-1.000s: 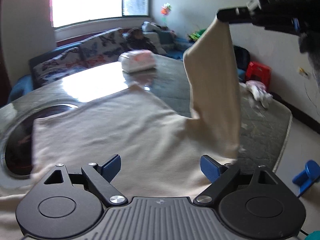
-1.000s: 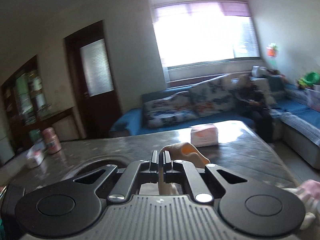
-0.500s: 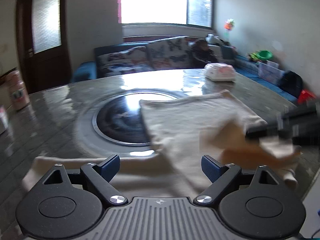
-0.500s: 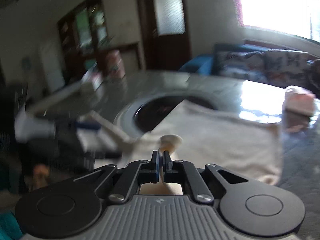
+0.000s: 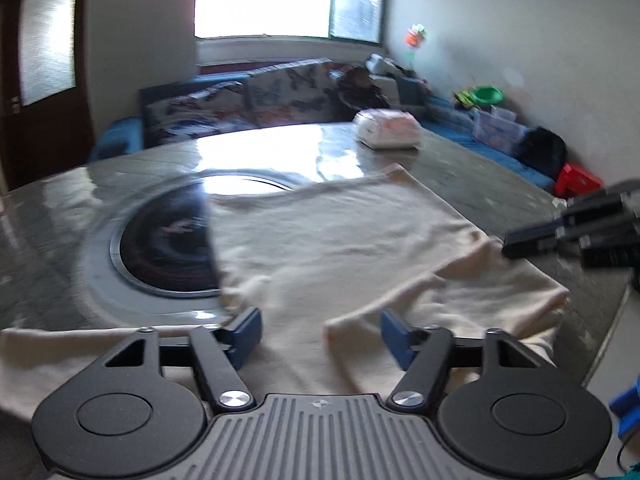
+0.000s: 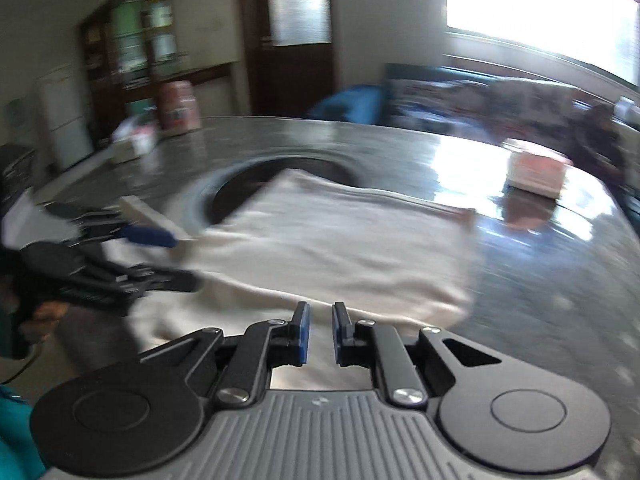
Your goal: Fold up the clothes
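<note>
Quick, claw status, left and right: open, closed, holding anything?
Left claw: open wide, holding nothing, above the cream garment.
Right claw: slightly open, nothing clamped, garment lies beneath.

No legible text, labels, brands or numbers in either view. Pink-and-white packet (image 5: 387, 134) on the worktop (image 5: 280, 152): print blurred, unreadable. Pink canister (image 6: 179, 109) at the far edge: markings blurred. Small emblem on each gripper body: a symbol, no letters.
</note>
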`<state>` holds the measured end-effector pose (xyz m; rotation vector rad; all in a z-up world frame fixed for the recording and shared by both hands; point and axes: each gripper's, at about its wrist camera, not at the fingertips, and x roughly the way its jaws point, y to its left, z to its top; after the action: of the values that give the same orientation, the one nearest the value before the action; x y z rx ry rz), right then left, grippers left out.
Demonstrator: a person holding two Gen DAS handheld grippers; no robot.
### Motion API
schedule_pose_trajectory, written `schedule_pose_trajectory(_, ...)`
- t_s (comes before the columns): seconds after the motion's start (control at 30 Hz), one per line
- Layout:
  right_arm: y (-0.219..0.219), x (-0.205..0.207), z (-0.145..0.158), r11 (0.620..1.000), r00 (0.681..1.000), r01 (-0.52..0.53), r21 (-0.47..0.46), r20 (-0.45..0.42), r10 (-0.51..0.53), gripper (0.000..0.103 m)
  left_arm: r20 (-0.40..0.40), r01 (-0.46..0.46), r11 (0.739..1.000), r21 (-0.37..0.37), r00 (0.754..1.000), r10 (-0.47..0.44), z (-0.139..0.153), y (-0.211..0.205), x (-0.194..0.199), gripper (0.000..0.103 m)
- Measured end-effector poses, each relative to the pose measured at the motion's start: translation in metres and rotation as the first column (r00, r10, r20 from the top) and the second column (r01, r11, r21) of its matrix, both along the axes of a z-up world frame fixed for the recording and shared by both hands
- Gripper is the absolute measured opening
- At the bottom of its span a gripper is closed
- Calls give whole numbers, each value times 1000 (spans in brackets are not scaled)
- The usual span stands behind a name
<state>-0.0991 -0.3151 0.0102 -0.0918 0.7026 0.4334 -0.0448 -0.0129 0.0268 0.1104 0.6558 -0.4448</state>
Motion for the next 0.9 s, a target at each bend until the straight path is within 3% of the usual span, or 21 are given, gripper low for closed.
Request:
schedule_pose_trajectory(0.07, -22, 4, -4, 998, 998, 67, -4, -9, -67, 11, 1, 4, 1000, 21, 1000, -4, -2, -6, 2, 60)
schedule_pose_trajectory(0.13, -38, 7, -8, 994, 994, 104, 16, -22, -104, 11, 2, 8, 999, 42, 1000, -8, -5, -11, 3, 52)
schedule_pose_trajectory(0.2, -52, 11, -13, 990, 990, 136, 40, -35, -134, 11, 3, 12, 998, 63, 1000, -12, -7, -17, 5, 37)
schedule_pose_trajectory(0.37, -75, 20, -26, 977, 984, 171, 128, -82, -161, 11, 6, 19, 994, 109, 1000, -20, -10, -30, 9, 13)
schedule_pose_trajectory(0.7, -83, 25, -40, 940, 980, 189, 285, -114, -163, 13, 158, 12, 996, 93, 987, -27, 53, -34, 7, 12)
schedule_pose_trajectory(0.9, -79, 31, -51, 925, 976, 204, 322, -141, -166, 25, 168, 8, 995, 96, 985, -24, 61, -36, 9, 12)
